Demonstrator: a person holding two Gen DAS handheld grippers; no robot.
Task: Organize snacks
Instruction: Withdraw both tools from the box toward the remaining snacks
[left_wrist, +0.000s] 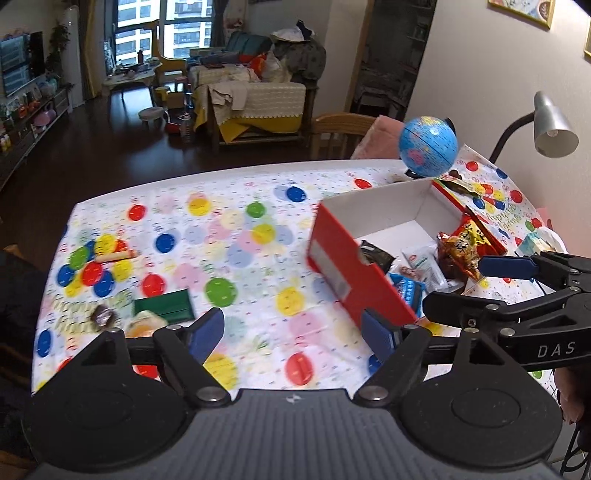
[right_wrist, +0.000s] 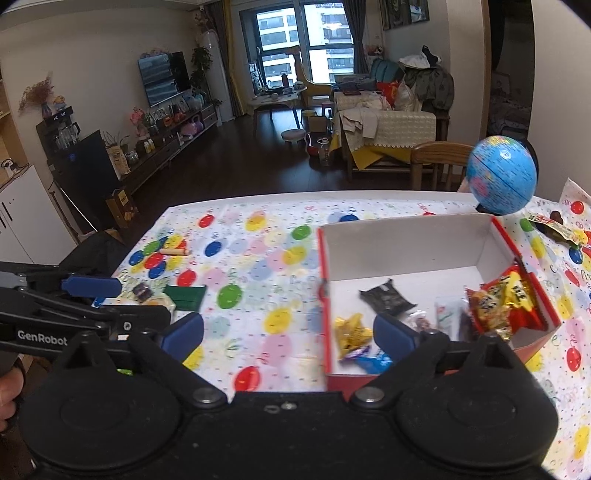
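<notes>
A red box (left_wrist: 343, 266) with a white inside stands on the dotted tablecloth and also shows in the right wrist view (right_wrist: 424, 251). It holds several snack packs, among them a red and gold bag (right_wrist: 502, 299), a black pack (right_wrist: 388, 299) and a yellow pack (right_wrist: 351, 332). On the cloth to the left lie a green pack (left_wrist: 166, 306), a small dark wrapped sweet (left_wrist: 101, 317) and a tan stick (left_wrist: 114, 255). My left gripper (left_wrist: 293, 332) is open and empty above the cloth. My right gripper (right_wrist: 288, 332) is open and empty near the box's front left corner.
A blue globe (left_wrist: 428, 146) stands behind the box. A grey desk lamp (left_wrist: 550, 129) is at the far right. More snacks (right_wrist: 557, 229) lie on the cloth right of the globe. A wooden chair (right_wrist: 436, 162) stands at the table's far edge.
</notes>
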